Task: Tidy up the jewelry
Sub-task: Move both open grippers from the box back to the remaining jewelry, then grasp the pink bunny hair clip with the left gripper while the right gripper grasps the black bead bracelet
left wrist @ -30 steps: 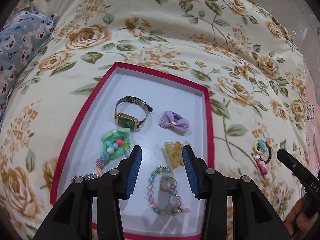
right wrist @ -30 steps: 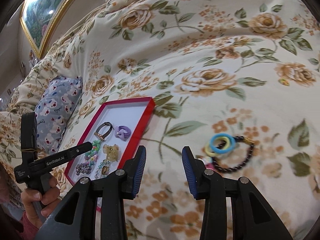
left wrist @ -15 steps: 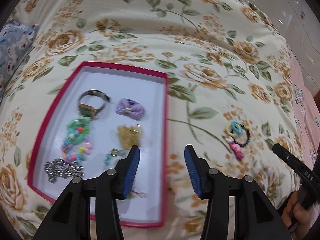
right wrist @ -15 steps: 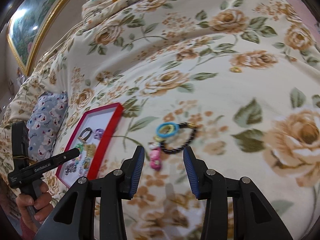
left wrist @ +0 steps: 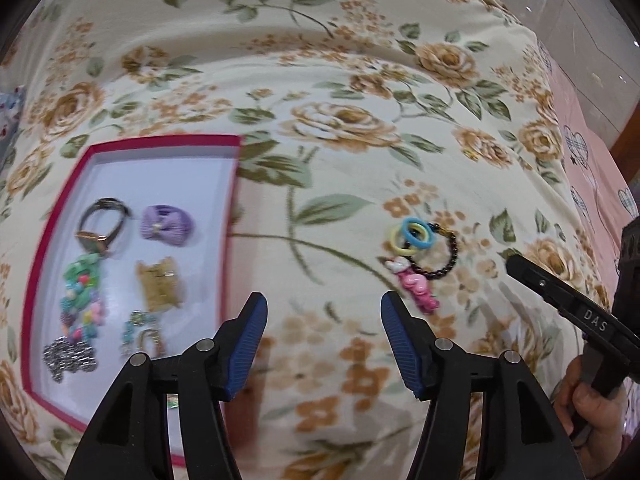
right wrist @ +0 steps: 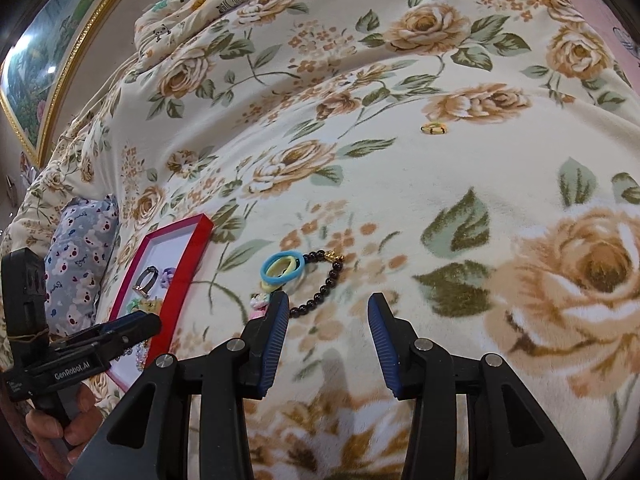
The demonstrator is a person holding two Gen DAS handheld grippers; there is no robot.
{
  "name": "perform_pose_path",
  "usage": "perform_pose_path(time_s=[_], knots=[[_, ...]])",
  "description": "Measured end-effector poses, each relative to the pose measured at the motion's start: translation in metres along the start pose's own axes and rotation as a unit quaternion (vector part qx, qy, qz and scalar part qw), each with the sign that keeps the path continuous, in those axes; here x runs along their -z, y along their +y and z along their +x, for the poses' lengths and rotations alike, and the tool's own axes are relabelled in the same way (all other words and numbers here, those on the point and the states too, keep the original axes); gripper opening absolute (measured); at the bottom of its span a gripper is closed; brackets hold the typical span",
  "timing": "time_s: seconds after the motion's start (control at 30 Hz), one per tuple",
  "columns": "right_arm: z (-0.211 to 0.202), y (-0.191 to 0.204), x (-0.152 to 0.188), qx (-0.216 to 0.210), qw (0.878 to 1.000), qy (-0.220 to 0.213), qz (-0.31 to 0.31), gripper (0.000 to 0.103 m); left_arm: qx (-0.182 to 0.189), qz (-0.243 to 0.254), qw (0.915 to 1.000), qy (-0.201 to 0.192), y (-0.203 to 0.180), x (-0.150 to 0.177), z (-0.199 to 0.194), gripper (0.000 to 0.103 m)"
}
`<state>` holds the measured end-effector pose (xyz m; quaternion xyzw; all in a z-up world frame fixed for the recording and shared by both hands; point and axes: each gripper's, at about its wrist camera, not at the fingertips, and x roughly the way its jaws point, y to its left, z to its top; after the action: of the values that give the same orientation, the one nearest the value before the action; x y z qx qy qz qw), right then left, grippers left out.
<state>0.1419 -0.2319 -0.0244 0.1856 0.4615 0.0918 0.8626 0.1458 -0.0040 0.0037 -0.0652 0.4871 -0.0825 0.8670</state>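
Observation:
A red-rimmed white tray (left wrist: 228, 216) on the floral bedspread holds a watch (left wrist: 102, 224), a purple bow (left wrist: 166, 226), a yellow claw clip (left wrist: 160, 288), beaded pieces and a silver chain (left wrist: 70, 354). To its right lie blue and yellow hair rings (left wrist: 412, 236), a black bead bracelet (left wrist: 450, 258) and a pink charm (left wrist: 416, 286). My left gripper (left wrist: 324, 340) is open and empty over the bedspread between tray and pile. My right gripper (right wrist: 328, 336) is open and empty, just near of the bracelet (right wrist: 320, 298) and rings (right wrist: 282, 266); the tray shows there too (right wrist: 188, 264).
A small yellow-green hair tie (right wrist: 434, 129) lies alone farther up the bedspread. A bear-print pillow (right wrist: 76, 256) sits left of the tray. A gold-framed picture (right wrist: 52, 60) hangs behind. A pink sheet (left wrist: 592, 184) borders the right side.
My left gripper has swung right, off the tray and toward the loose pile. My right gripper has moved closer to the bracelet and hair rings. Both have stayed open.

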Motion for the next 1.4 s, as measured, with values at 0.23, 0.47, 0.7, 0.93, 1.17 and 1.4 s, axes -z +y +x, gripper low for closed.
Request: perform_pose_path(time_s=[0.23,0.47,0.7,0.93,1.17,1.4], knots=[[0.005,-0.006,-0.007,-0.001,1.000,-0.001,0.005,0.043,0.023,0.016,0.9993,0.025,-0.023,-0.012,0.038,0.059],[0.010,-0.011,-0.011,0.001,1.000,0.001,0.010,0.043,0.046,0.027,0.9972,0.053,-0.042,-0.025,0.080,0.060],[0.019,-0.008,-0.013,0.002,1.000,0.009,0.005,0.043,0.016,0.050,0.9972,0.054,-0.048,-0.026,0.108,0.023],[0.052,0.010,-0.009,0.023,0.998,0.046,-0.031,0.040,0.015,0.050,0.9979,0.039,-0.035,-0.016,0.094,0.018],[0.067,0.029,-0.002,0.085,0.991,0.043,-0.094,0.007,0.022,0.026,0.9991,0.027,-0.013,-0.007,0.058,0.018],[0.034,0.049,-0.008,0.049,0.994,0.004,-0.097,0.007,0.021,0.009,0.9997,0.009,0.006,0.002,0.023,0.018]])
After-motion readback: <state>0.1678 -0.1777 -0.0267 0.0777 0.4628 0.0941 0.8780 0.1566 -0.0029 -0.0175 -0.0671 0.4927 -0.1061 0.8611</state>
